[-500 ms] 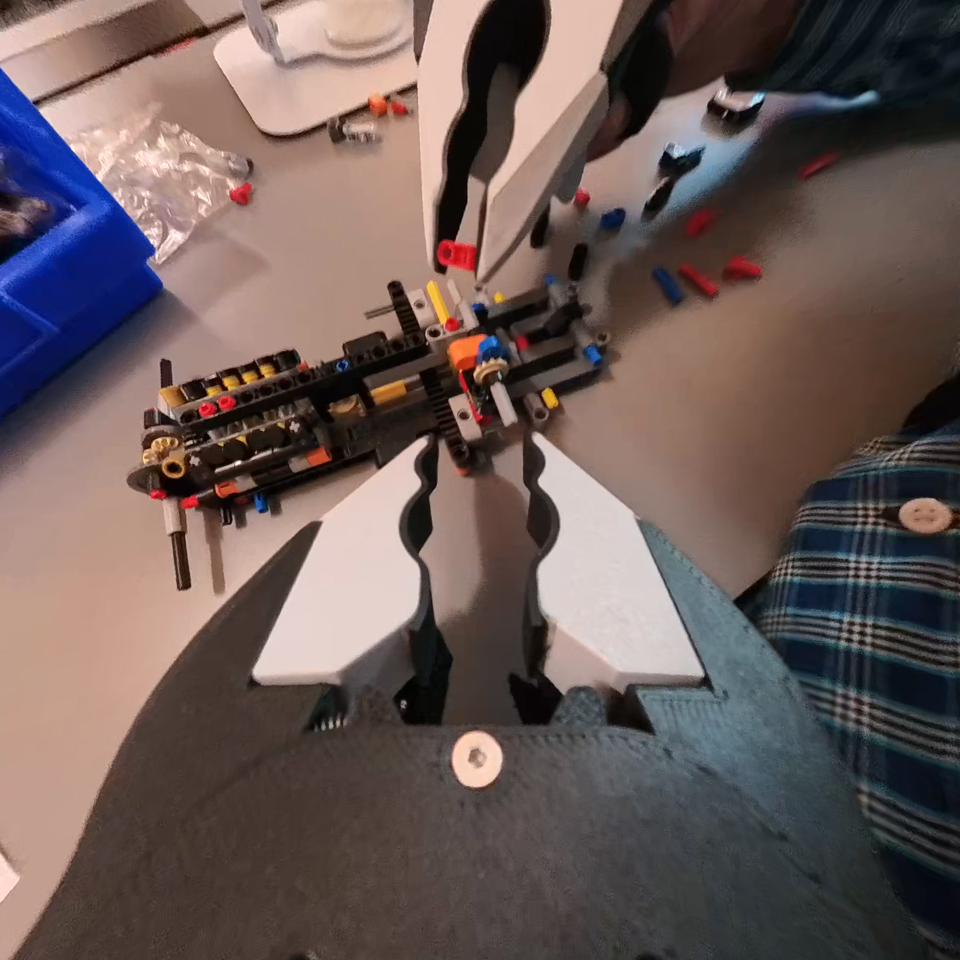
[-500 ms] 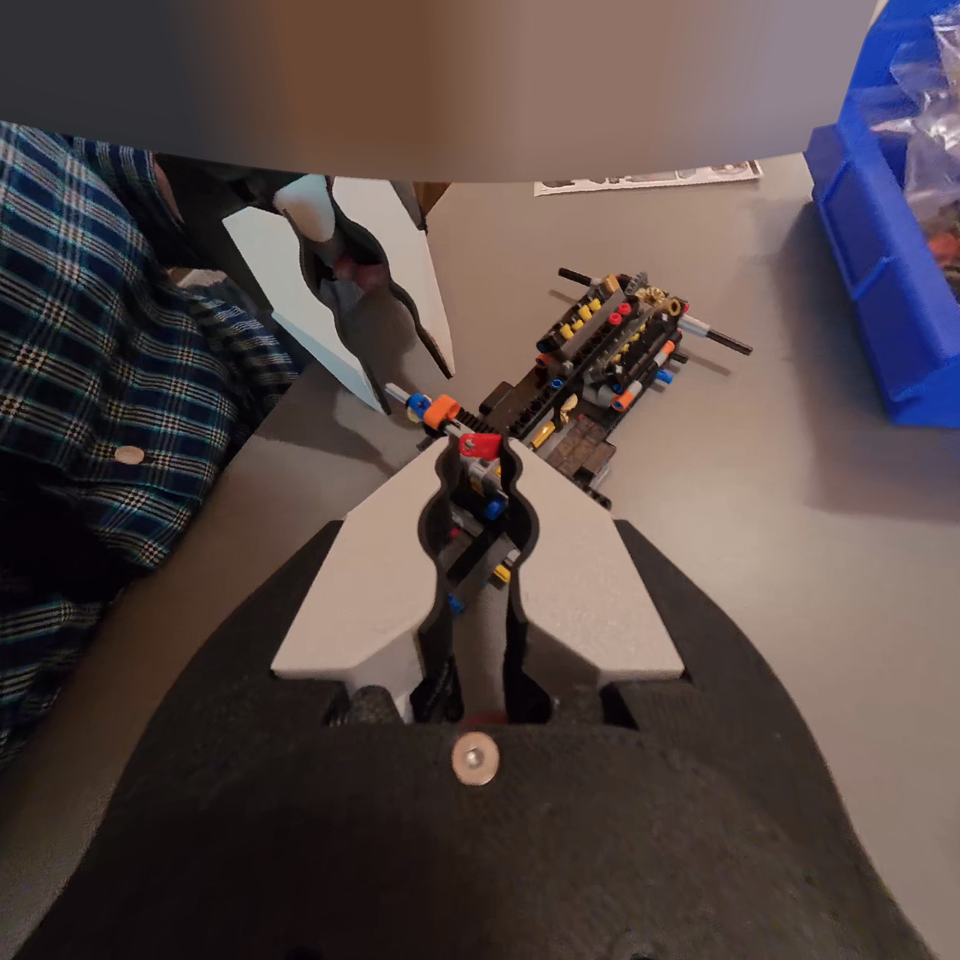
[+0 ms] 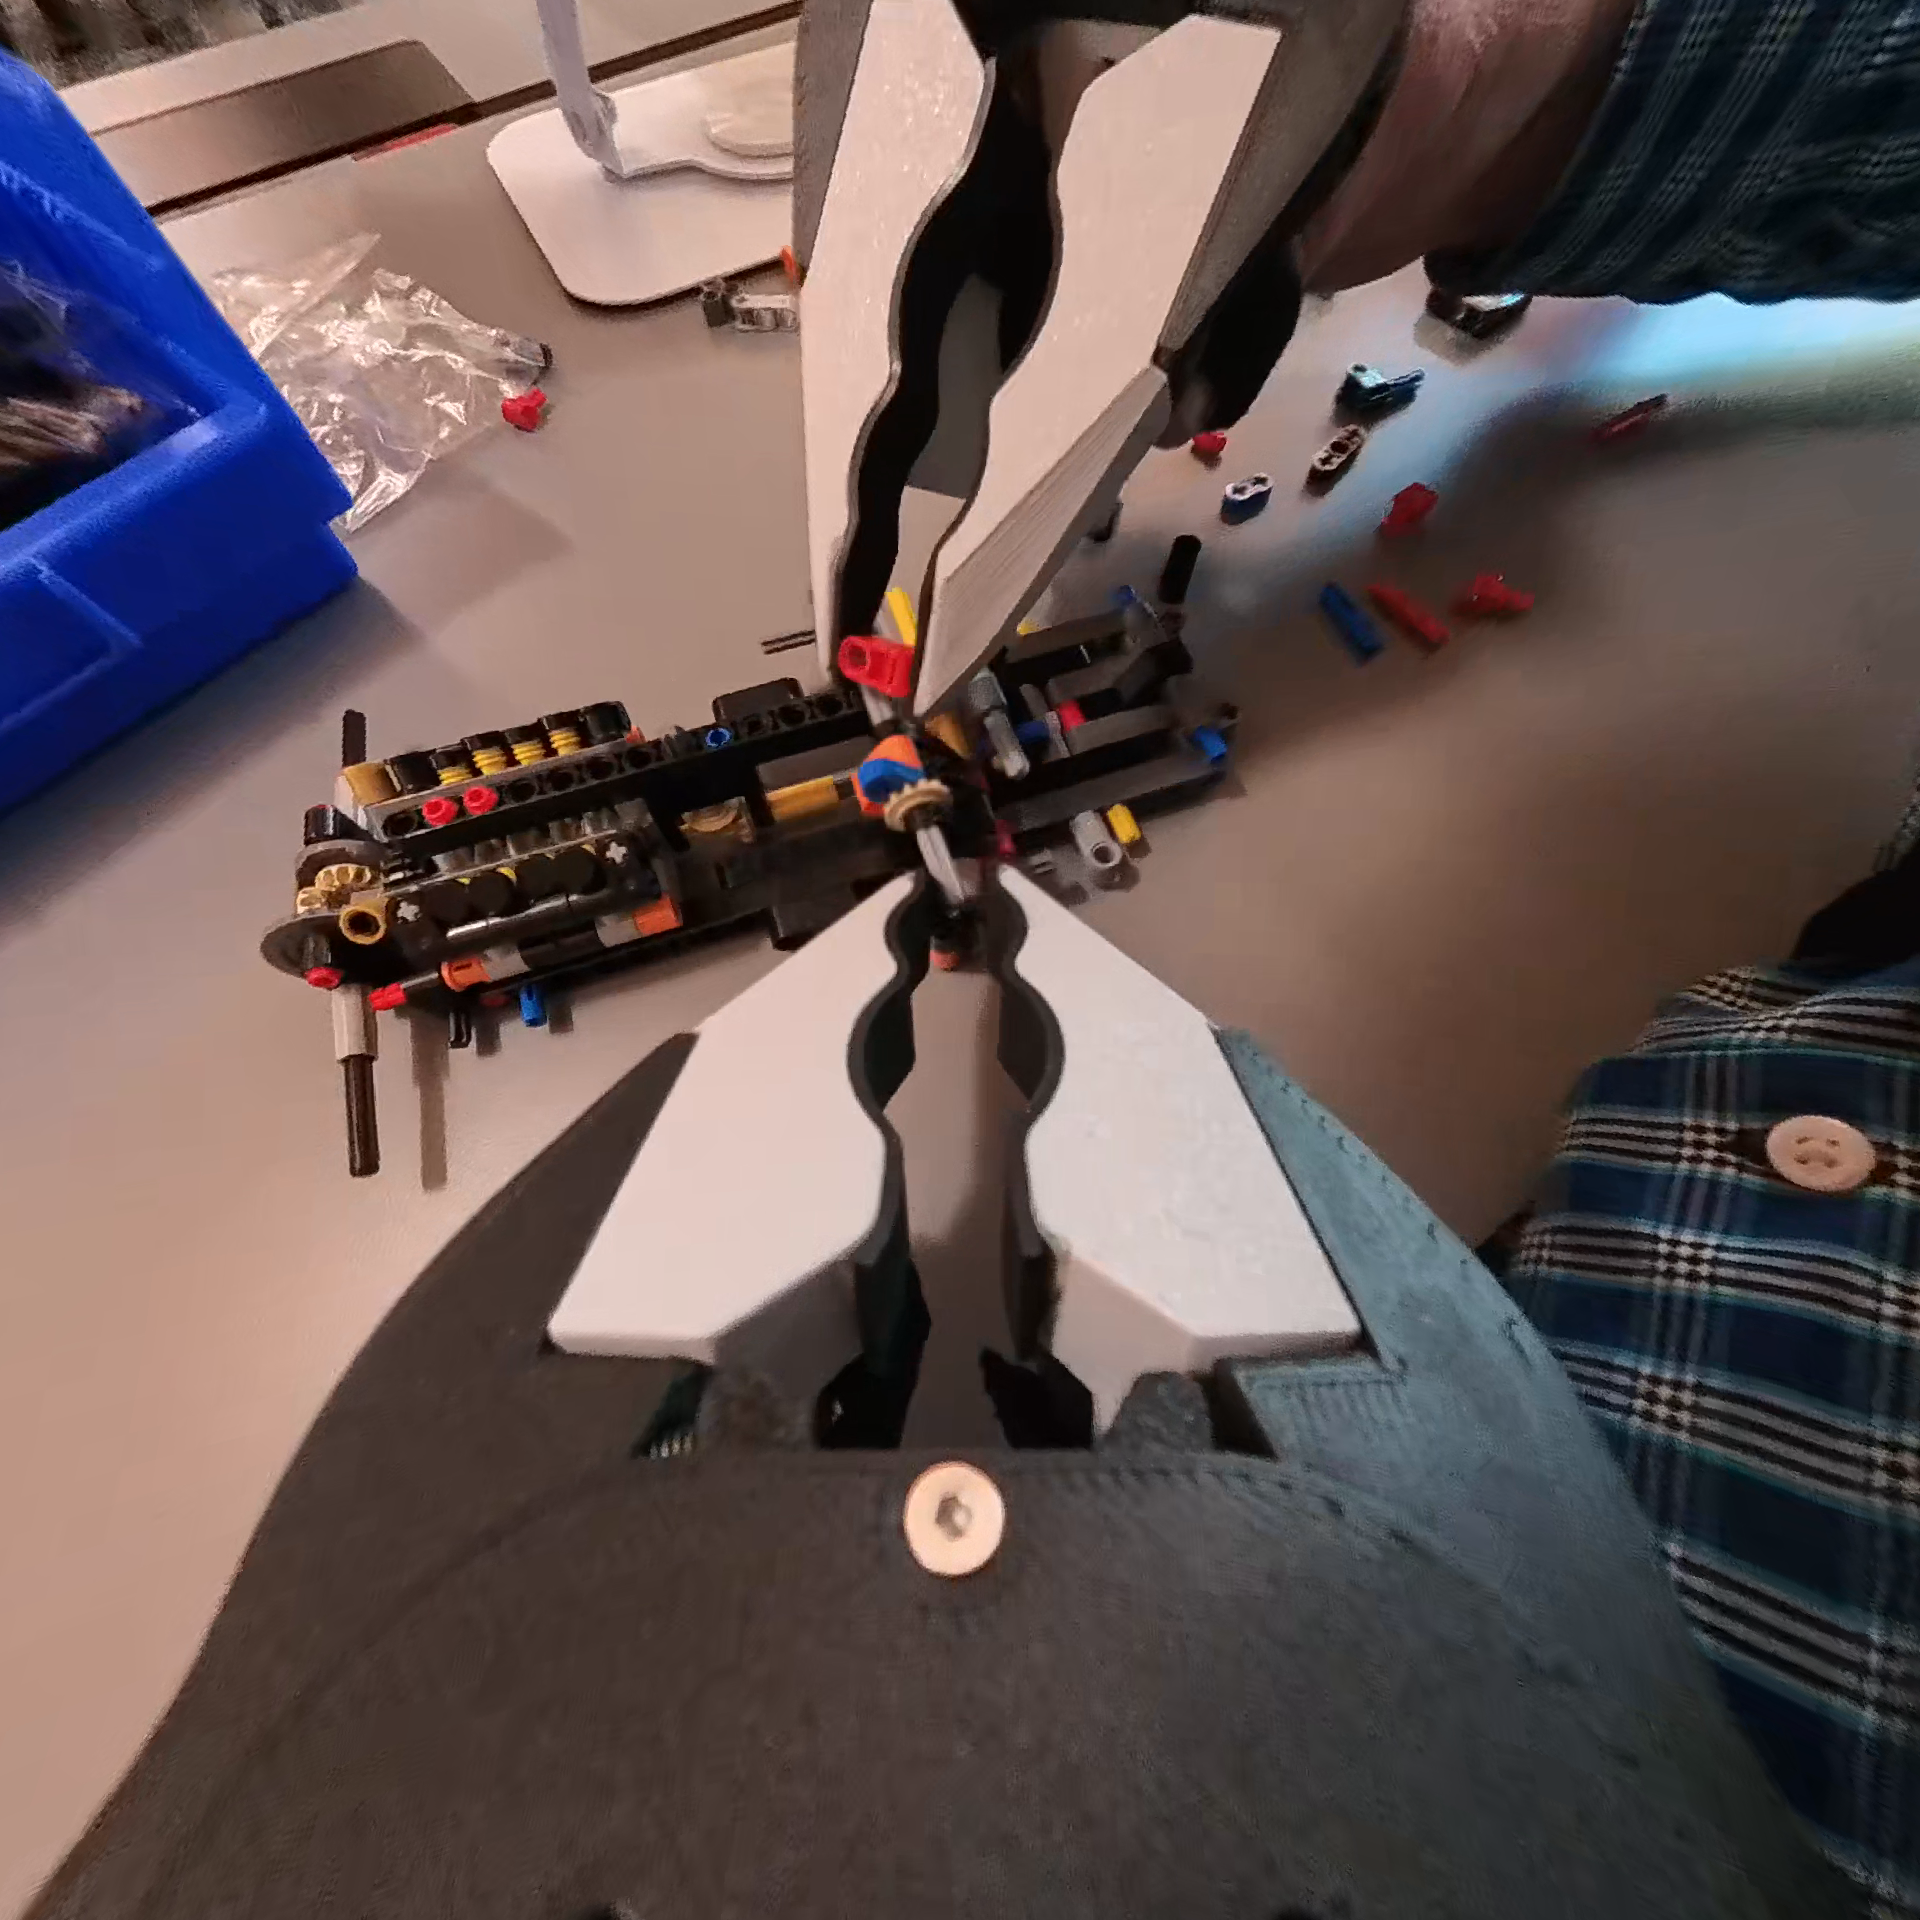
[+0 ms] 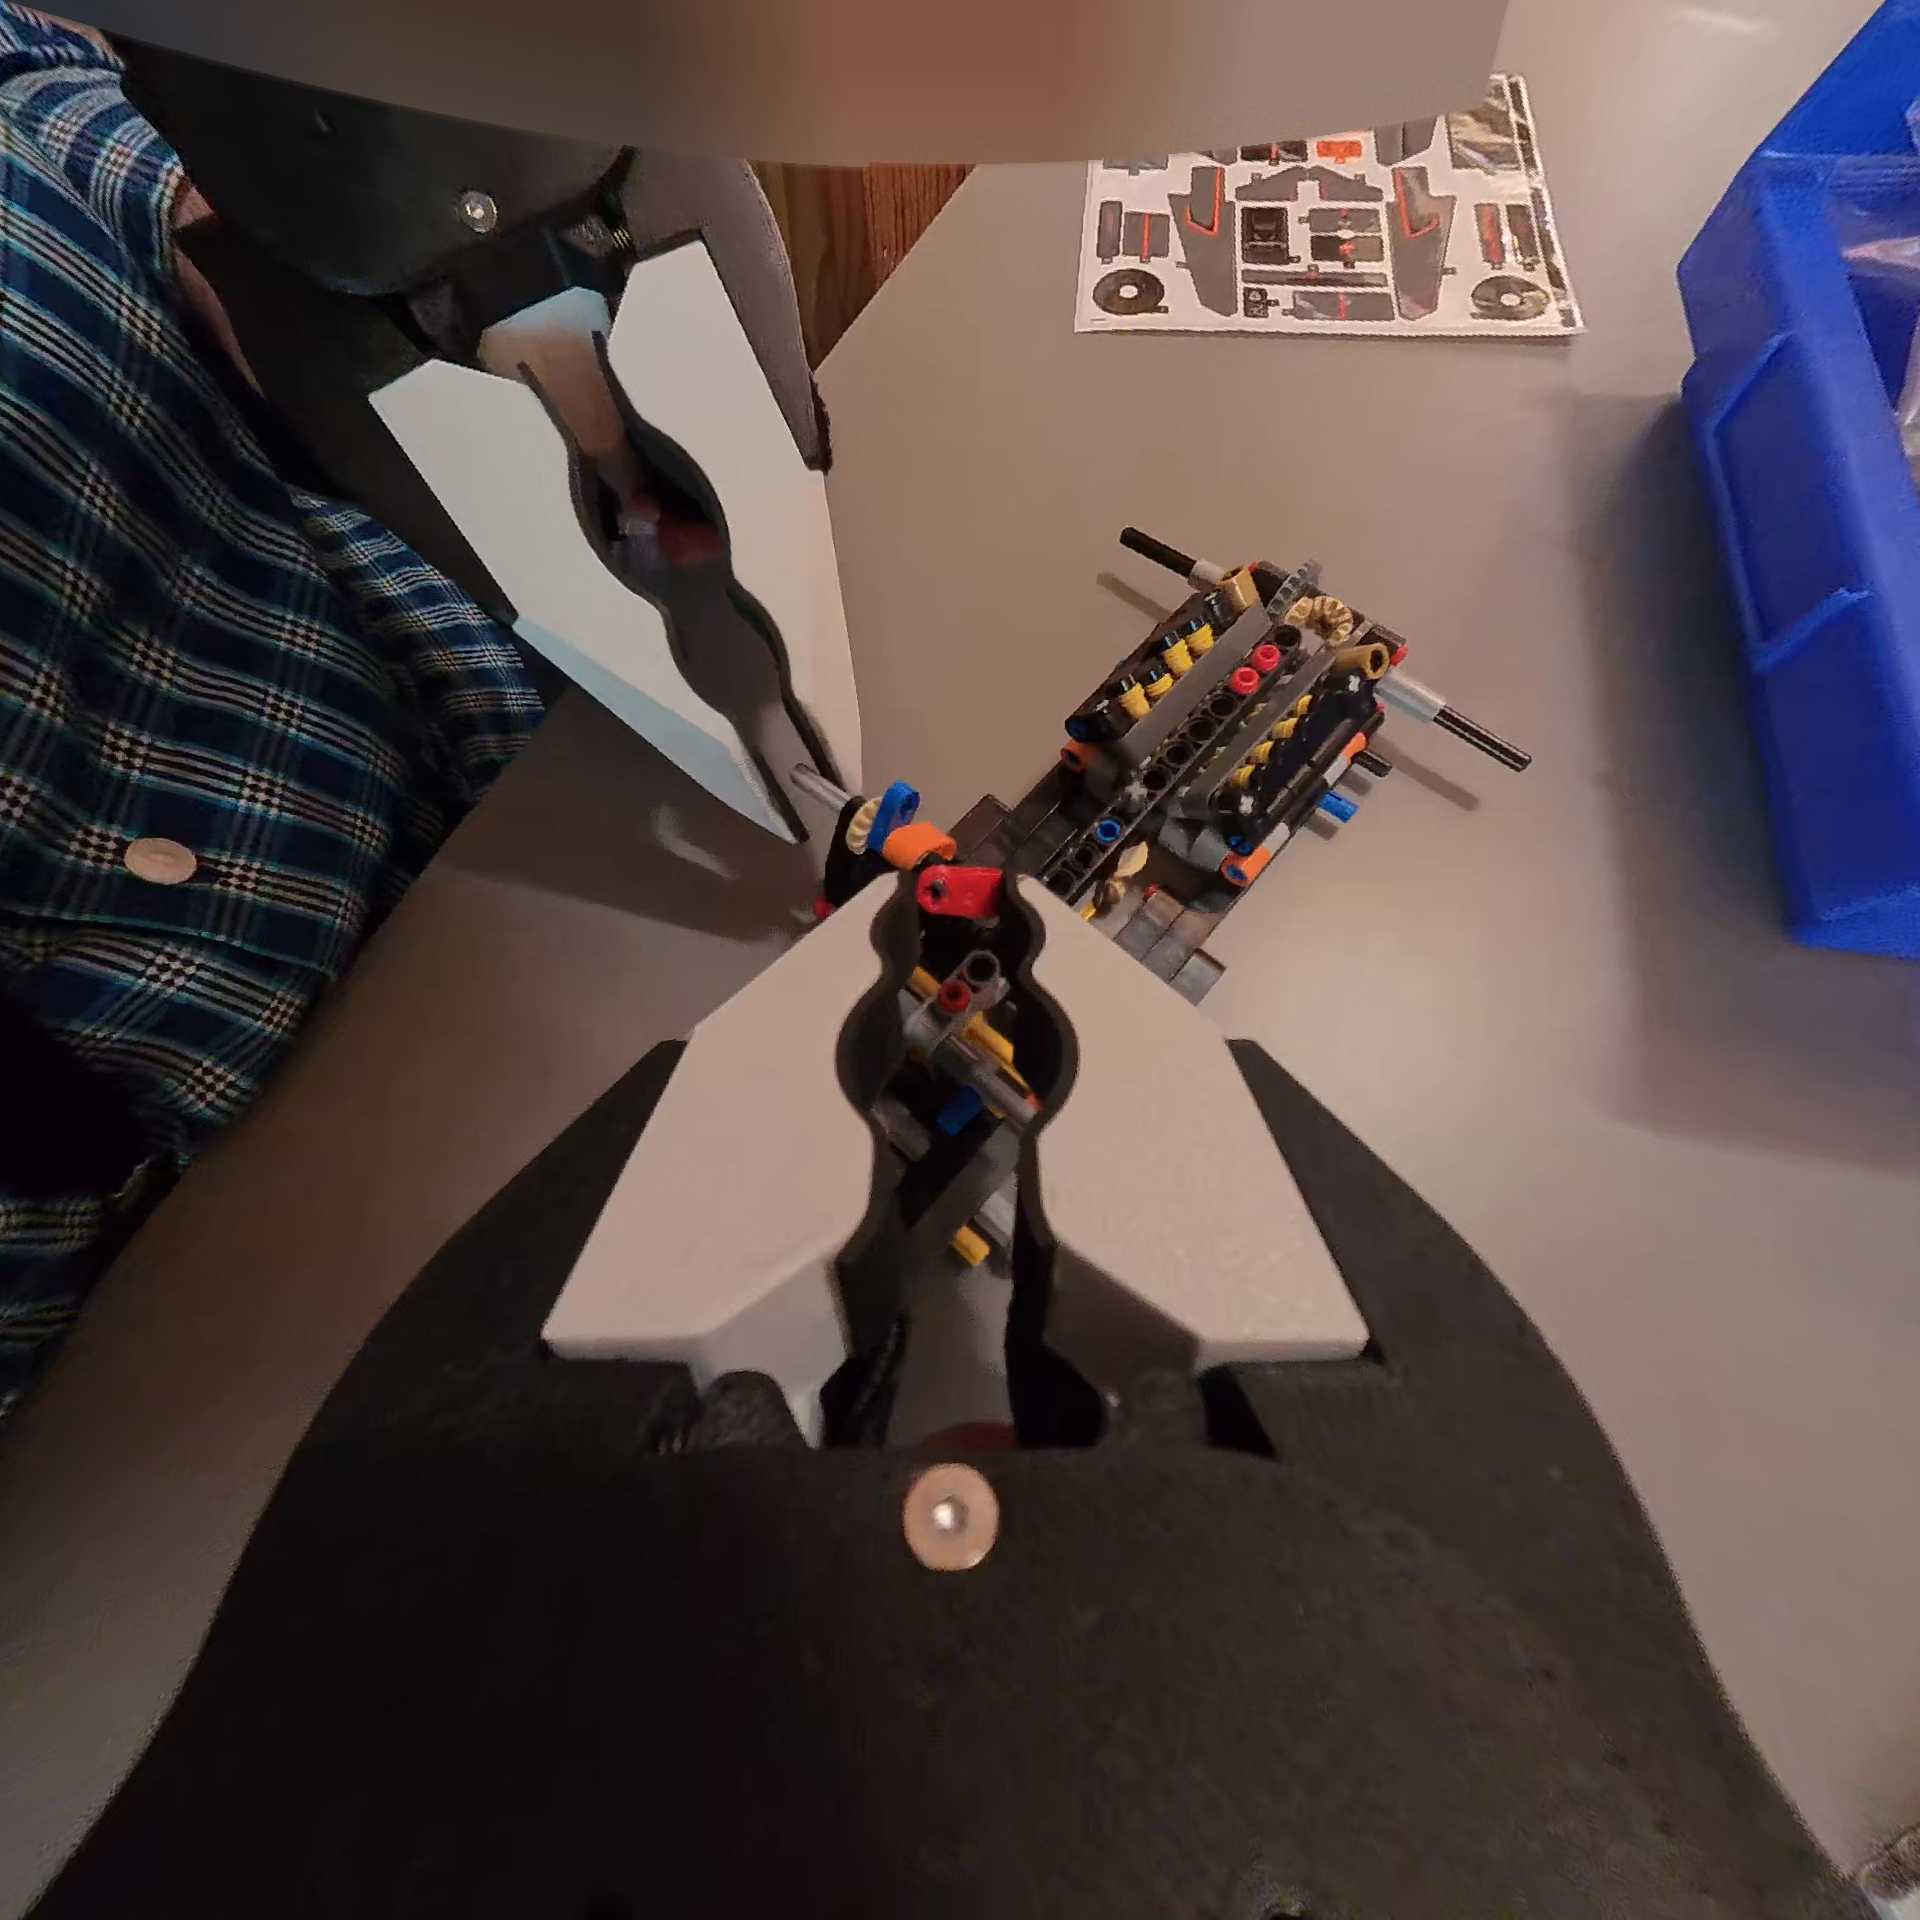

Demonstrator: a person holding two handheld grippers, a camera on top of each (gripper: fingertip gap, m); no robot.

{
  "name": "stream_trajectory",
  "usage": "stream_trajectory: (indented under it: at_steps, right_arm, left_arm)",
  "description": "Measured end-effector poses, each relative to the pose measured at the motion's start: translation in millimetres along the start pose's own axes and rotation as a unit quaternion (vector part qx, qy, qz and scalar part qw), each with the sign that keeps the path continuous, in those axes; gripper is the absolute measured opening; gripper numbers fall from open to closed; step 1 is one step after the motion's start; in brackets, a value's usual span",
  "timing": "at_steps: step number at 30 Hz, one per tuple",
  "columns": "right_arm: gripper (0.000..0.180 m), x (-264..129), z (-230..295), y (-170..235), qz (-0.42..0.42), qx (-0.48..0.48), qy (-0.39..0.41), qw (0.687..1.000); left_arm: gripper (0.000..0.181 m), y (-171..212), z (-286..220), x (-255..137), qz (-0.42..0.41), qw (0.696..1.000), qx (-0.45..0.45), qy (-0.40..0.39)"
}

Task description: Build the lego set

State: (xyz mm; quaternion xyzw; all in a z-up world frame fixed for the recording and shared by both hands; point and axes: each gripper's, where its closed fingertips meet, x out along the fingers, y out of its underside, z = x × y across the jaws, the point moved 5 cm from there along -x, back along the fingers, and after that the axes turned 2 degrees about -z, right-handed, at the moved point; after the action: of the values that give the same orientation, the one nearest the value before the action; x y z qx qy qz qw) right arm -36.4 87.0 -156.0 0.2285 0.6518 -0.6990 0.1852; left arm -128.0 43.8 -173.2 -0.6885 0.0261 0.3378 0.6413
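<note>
The long black Lego chassis (image 3: 582,790) lies on the grey table; it also shows in the right wrist view (image 4: 1195,727). My left gripper (image 3: 958,899) has closed in from the near side on a grey axle (image 3: 940,857) that sticks out of the chassis's middle. In the right wrist view the left gripper (image 4: 805,805) shows with its tips at that axle (image 4: 826,792). My right gripper (image 4: 961,894) is shut on a small red connector (image 4: 961,891) and holds it just above the chassis's middle. From the left wrist view it (image 3: 883,665) comes down from above with the red connector (image 3: 873,665).
A blue bin (image 3: 156,499) stands left of the chassis, with a clear plastic bag (image 3: 384,353) and a white stand base (image 3: 644,208) behind it. Loose red, blue and black pieces (image 3: 1392,603) lie to the right. A sticker sheet (image 4: 1320,229) lies at the table edge. A plaid sleeve (image 3: 1714,1247) is close on the right.
My left gripper has moved up to the chassis and its fingers have narrowed around the grey axle. My right gripper has lowered the red connector closer to the chassis.
</note>
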Motion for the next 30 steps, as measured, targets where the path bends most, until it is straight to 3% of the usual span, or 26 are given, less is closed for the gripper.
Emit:
stream_trajectory:
  at_steps: [9,30]
  right_arm:
    - [0.012,10.7,-4.2,-1.0,0.023,-0.008,-0.008,1.0]
    - [0.012,15.5,0.6,-4.1,0.038,-0.016,-0.027,0.999]
  left_arm:
    - [0.014,9.4,10.6,0.3,0.015,0.999,-0.028,0.01]
    - [0.004,9.3,5.9,-2.6,-0.003,0.999,0.013,0.034]
